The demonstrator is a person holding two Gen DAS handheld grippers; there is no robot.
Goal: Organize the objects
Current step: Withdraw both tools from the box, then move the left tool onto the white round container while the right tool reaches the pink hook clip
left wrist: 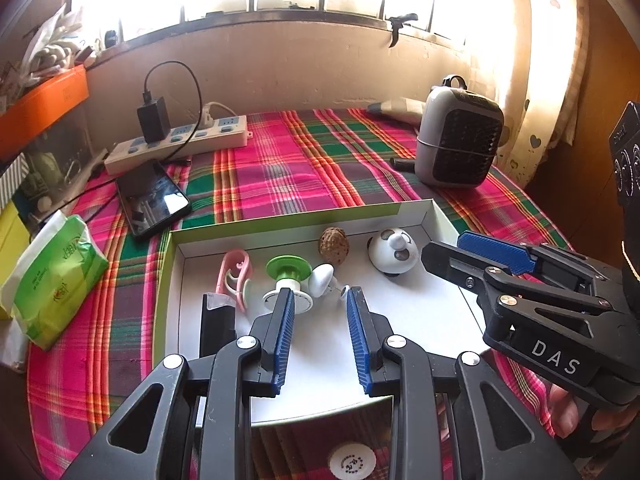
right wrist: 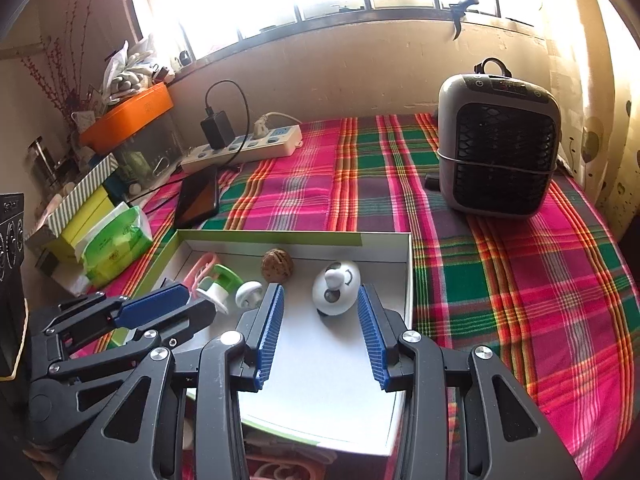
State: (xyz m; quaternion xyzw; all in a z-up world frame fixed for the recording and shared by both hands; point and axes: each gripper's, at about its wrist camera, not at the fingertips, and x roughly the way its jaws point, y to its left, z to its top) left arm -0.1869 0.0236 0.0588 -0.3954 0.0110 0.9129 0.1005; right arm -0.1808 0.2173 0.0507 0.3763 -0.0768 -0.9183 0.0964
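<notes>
While the left gripper [left wrist: 320, 292] hovers over the white box [right wrist: 408, 280] on the plaid bench [right wrist: 520, 280], its fingers stand apart, holding nothing. Inside lie a pink clip [left wrist: 234, 274], green-capped piece [left wrist: 288, 270], walnut [left wrist: 333, 246] and panda toy [right wrist: 336, 288]. The right gripper [right wrist: 320, 294], fingers parted and empty, frames the panda toy without touching.

Pink, green and orange plaid on the tablecloth [right wrist: 520, 280]. White inside the box [right wrist: 320, 360], green outside. Blue on the gripper pads [right wrist: 272, 328].
</notes>
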